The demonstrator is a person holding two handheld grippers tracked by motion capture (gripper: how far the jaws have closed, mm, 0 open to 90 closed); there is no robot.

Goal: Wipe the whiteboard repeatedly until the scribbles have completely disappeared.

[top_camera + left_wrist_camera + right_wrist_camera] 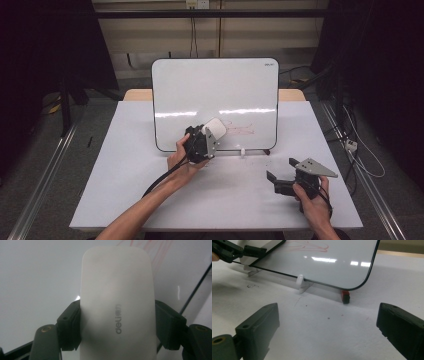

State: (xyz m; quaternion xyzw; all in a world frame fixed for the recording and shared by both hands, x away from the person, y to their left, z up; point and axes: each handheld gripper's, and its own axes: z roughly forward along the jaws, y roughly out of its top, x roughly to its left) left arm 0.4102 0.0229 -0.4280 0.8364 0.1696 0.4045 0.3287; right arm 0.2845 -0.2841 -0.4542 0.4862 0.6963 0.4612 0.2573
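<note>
The left gripper (209, 136) holds a white eraser (216, 128) by its two long sides; its jaws squeeze the eraser from left and right, and the eraser's long way runs straight out from the jaws. The eraser is up against the whiteboard (200, 90), or very close to it; I cannot tell if it touches. The red marks (239, 129) are on the board just to the right of the eraser, near the bottom edge; so I think the wipe has to go sideways to the right. In the left gripper view the red lines (150, 250) peek out past the eraser's top right corner.

The right gripper (281, 172) is low over the table (125, 170), well apart from the board; its jaws are wide and hold nothing. In the right gripper view a small red and black thing (345, 296) sits at the foot of the board; a white clip (300, 281) props up the bottom edge. The left hand is much nearer the marks; it looks like the one to wipe.
</note>
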